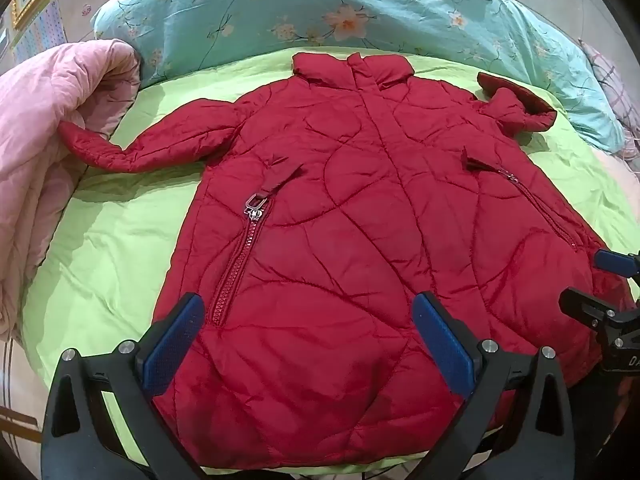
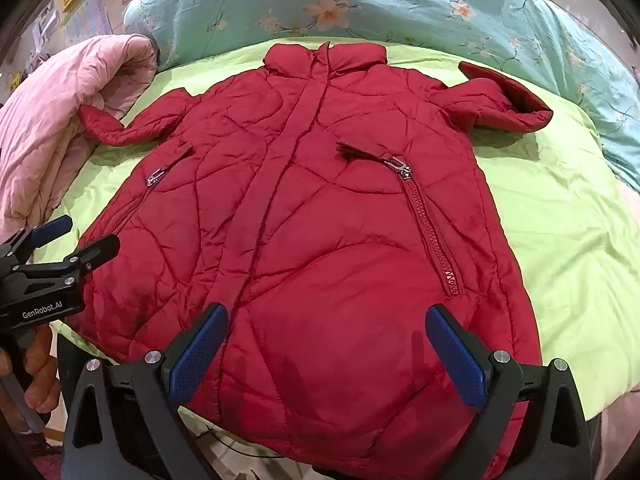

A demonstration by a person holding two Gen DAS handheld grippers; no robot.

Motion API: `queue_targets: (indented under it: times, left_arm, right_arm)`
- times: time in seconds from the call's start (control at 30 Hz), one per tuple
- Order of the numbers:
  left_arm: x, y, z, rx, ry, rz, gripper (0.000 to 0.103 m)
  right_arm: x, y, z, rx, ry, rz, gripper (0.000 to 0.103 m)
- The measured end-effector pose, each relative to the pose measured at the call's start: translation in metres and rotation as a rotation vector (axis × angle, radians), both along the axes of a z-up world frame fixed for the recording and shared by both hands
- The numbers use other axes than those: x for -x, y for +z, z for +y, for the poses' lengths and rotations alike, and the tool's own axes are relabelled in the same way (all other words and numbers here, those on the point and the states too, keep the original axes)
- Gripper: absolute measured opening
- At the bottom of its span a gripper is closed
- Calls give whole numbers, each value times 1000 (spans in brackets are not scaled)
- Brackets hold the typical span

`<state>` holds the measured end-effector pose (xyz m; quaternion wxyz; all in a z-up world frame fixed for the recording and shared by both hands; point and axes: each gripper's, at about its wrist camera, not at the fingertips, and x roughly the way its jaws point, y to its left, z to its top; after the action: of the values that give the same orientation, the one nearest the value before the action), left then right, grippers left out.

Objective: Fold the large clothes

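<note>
A red quilted jacket [image 1: 340, 208] lies flat, front up, on a lime green sheet [image 1: 112, 248], collar at the far side and hem nearest me. It also shows in the right wrist view [image 2: 304, 220]. Its left sleeve [image 1: 152, 144] stretches out toward a pink quilt; its right sleeve [image 1: 516, 108] is folded short. My left gripper [image 1: 308, 312] is open and empty, above the hem on the left half. My right gripper [image 2: 326, 324] is open and empty, above the hem on the right half. Each gripper shows at the edge of the other's view, the right one [image 1: 600, 280] and the left one [image 2: 76, 236].
A pink quilt [image 1: 44, 140] is bunched at the left, touching the left sleeve end. A teal floral duvet [image 1: 320, 8] lies behind the collar. Green sheet [image 2: 560, 220] shows to the right of the jacket. A person's hand [image 2: 36, 372] holds the left gripper.
</note>
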<state>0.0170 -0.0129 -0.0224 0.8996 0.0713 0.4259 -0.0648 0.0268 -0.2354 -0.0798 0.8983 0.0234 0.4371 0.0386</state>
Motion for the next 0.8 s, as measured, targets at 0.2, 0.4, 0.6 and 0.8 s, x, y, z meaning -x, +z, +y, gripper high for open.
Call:
queue_targets:
  times: [0.2,0.4,0.6,0.8]
  left_arm:
    - [0,2,1,8,-4,0,103]
    - [0,4,1,14,-4,-1,103]
    - [0,6,1,20,-7,-3,103]
    - [0,7,1,26,-9,-3,103]
  right_arm:
    - [0,0,-1,-3,-4,-3,100]
    - [1,3,-6,-1,-2,-5,100]
    - [3,6,0,-6,-4,-9,100]
    - [3,7,0,2,-6,-5,100]
